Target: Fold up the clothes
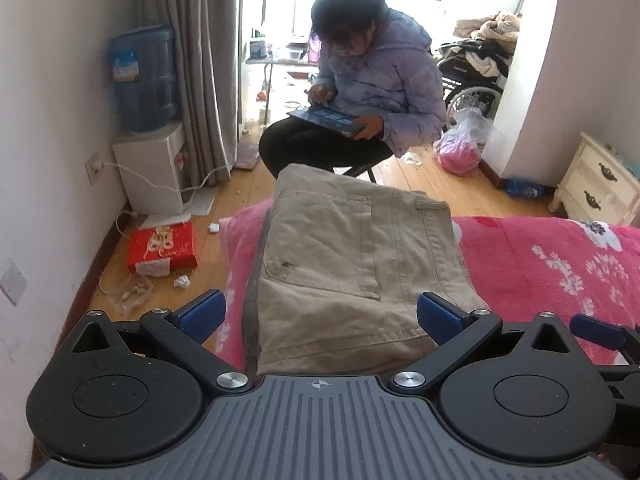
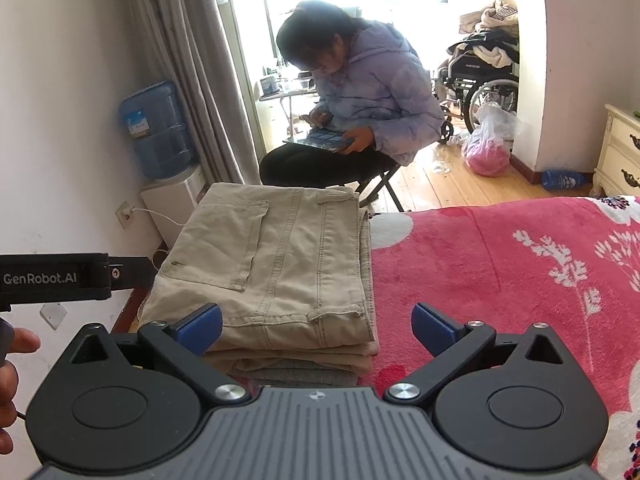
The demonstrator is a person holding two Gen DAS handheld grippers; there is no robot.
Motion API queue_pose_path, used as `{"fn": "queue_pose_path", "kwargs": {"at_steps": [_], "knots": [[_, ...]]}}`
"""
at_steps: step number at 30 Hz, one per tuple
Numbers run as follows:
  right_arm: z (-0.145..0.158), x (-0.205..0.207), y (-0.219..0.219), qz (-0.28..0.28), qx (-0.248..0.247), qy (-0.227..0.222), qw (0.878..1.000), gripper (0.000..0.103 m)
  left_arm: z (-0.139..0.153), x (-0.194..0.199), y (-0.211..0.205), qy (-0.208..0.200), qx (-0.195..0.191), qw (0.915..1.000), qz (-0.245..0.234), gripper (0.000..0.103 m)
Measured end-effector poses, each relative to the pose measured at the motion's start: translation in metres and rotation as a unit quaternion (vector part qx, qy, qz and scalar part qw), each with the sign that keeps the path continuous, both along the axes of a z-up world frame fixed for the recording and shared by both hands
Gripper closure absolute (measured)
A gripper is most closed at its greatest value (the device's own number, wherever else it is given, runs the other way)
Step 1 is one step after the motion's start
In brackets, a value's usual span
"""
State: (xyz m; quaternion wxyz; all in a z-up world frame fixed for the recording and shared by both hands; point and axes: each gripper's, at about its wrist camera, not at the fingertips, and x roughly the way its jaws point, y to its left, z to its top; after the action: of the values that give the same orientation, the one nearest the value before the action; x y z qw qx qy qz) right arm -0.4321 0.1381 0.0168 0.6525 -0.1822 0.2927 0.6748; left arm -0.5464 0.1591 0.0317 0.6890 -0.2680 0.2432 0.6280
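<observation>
a folded pair of khaki trousers (image 1: 352,264) lies on a pink flowered blanket (image 1: 552,268) at the corner of the bed, stacked on top of a grey garment (image 2: 296,374) whose edge shows underneath at the near side. the left gripper (image 1: 320,316) hangs just above the near end of the trousers with its jaws spread wide, the blue pads (image 1: 202,316) well apart and holding nothing. the right gripper (image 2: 318,326) is in much the same pose at the near right corner of the stack, jaws wide open and empty, one pad over the cloth and the other over the blanket. in the right wrist view the body of the left gripper shows at the left edge, with the fingers of a hand (image 2: 12,380) below it. past the bed a person in a pale purple puffy jacket (image 1: 384,80) sits on a folding stool, bent over a tablet (image 1: 324,117) held on the lap. a water dispenser (image 1: 150,172) with a blue bottle (image 1: 142,80) on top stands against the left wall beside a grey curtain (image 1: 200,60). a red box (image 1: 162,250) lies on the wooden floor (image 1: 440,184) near it. further back stand a wheelchair (image 1: 472,80) piled with clothes, a pink plastic bag (image 1: 460,152) and a cream drawer cabinet (image 1: 596,180) at the right
</observation>
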Motion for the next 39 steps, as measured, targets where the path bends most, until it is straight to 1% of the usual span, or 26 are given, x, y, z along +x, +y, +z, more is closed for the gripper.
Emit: {"fn": "queue_pose_path", "kwargs": {"at_steps": [6,20,39], "knots": [[0.0,0.001,-0.001,-0.003,-0.003,-0.001,1.0,0.0,0.001,0.006,0.002,0.024,0.006,0.9997,-0.007,0.0],[-0.003,0.005,0.002,-0.013,-0.021,0.002,1.0,0.0,0.002,0.009,0.012,0.067,0.015,0.9975,0.018,0.0],[-0.005,0.008,0.004,-0.02,-0.033,0.004,0.999,0.0,-0.004,0.007,0.017,0.072,-0.012,0.9969,0.029,0.0]]}}
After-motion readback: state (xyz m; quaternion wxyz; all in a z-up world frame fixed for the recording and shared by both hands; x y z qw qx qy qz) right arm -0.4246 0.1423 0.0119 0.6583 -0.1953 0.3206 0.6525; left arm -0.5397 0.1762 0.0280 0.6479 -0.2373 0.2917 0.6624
